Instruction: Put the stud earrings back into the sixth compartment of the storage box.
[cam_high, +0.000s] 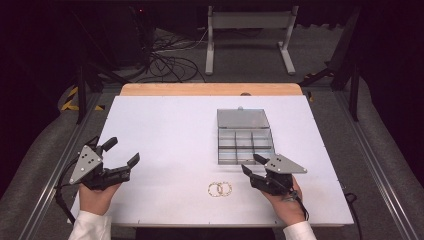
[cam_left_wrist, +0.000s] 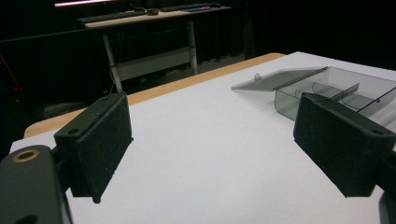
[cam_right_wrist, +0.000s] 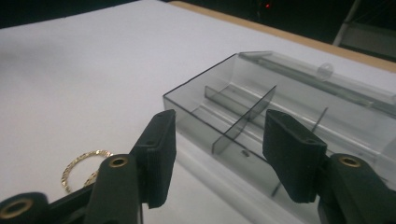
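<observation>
we are holding both tongs, left tongs (cam_high: 121, 151) and right tongs (cam_high: 252, 164), apart and empty; we are risking nudging the clear box (cam_high: 245, 141) while reaching for the rings (cam_high: 220, 188).

White sleeves (cam_high: 92, 226); each black claw (cam_high: 122, 151) carries a grey three-cornered plate (cam_high: 86, 164) with screws and a trailing black cable (cam_high: 61, 200).
</observation>
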